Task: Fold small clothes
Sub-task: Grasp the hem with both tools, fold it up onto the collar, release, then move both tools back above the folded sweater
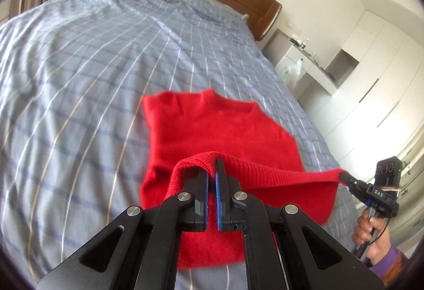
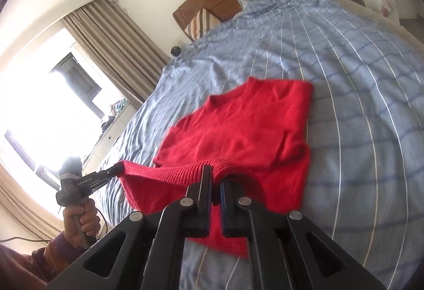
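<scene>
Your left hand-held gripper (image 1: 212, 170) is clamped on the ribbed hem of the red sweater (image 1: 212, 131), and your right hand-held gripper (image 2: 216, 176) pinches the same hem further along. The hem is raised between them; the sweater's upper part lies on the blue checked bed (image 1: 79, 64).

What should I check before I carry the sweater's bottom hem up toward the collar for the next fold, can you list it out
1. Left gripper shut on the ribbed hem: ok.
2. Right gripper shut on the same hem: ok.
3. Hem stretched fairly straight between the two grippers: ok, with only a slight sag.
4. Collar end of the red sweater lying flat on the bedspread: ok.
5. Sleeves tucked in, none trailing past the body: ok on the sides in view.
6. Near part of the sweater below the grippers smooth: cannot tell, the grippers hide it.
</scene>
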A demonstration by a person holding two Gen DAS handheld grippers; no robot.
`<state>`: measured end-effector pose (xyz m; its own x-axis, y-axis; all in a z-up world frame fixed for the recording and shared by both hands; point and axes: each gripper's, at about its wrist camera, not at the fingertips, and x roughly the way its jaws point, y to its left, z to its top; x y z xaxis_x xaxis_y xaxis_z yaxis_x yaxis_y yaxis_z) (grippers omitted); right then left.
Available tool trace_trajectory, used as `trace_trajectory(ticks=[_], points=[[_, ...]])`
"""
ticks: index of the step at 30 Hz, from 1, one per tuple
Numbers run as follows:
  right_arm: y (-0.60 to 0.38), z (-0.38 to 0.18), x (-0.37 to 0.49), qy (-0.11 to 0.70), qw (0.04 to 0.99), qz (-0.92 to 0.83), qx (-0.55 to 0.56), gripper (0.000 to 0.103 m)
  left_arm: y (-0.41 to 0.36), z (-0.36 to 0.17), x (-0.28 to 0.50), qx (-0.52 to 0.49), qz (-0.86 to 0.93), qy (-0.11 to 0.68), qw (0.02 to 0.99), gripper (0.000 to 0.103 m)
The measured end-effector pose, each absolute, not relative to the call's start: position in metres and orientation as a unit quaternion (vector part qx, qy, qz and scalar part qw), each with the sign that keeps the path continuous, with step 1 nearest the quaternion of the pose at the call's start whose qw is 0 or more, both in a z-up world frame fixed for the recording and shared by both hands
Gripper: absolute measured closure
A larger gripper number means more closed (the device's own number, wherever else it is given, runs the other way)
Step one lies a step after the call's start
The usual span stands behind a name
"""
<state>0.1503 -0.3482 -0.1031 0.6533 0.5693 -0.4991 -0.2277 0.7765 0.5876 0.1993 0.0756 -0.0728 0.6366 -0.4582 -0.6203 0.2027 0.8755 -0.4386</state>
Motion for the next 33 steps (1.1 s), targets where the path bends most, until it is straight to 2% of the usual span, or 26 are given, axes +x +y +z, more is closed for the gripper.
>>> trace_trajectory(ticks=[1,2,3,4,5,6,8,11,19,22,27,33], points=[[-0.349,-0.100,0.178,0.345,0.881,0.212,0.245,0.098,0.068,-0.071,0.224,-0.158,-0.179,0.381,0.893,0.100],[-0.352,-0.099,0.204,0.338,0.886,0.199,0.247,0.098,0.062,-0.071,0.249,-0.153,-0.170,0.385,0.894,0.095],[-0.354,-0.099,0.229,0.333,0.885,0.195,0.260,0.097,0.057,-0.074,0.273,-0.149,-0.150,0.395,0.894,0.081],[-0.355,-0.103,0.252,0.333,0.885,0.183,0.270,0.087,0.054,-0.078,0.291,-0.138,-0.119,0.411,0.893,0.067],[-0.356,-0.106,0.269,0.338,0.889,0.156,0.268,0.076,0.051,-0.081,0.305,-0.127,-0.091,0.427,0.891,0.043],[-0.356,-0.107,0.281,0.345,0.892,0.127,0.262,0.053,0.051,-0.084,0.309,-0.118,-0.075,0.429,0.892,0.039],[-0.358,-0.110,0.287,0.350,0.895,0.100,0.257,0.051,0.057,-0.084,0.305,-0.108,-0.071,0.422,0.897,0.035],[-0.358,-0.110,0.262,0.341,0.903,0.114,0.234,0.050,0.064,-0.085,0.278,-0.093,-0.085,0.402,0.907,0.020],[-0.315,-0.137,0.140,0.369,0.916,0.123,0.101,0.048,0.065,-0.109,0.163,-0.055,-0.141,0.413,0.898,0.017],[-0.296,-0.147,0.078,0.356,0.921,0.124,0.096,0.039,0.062,-0.121,0.121,-0.051,-0.148,0.429,0.890,0.014],[-0.277,-0.174,0.010,0.373,0.911,0.128,0.119,0.038,0.053,-0.132,0.086,-0.059,-0.149,0.455,0.876,0.014],[-0.274,-0.192,-0.023,0.398,0.903,0.120,0.106,0.038,0.047,-0.126,0.069,-0.091,-0.157,0.447,0.876,0.014]])
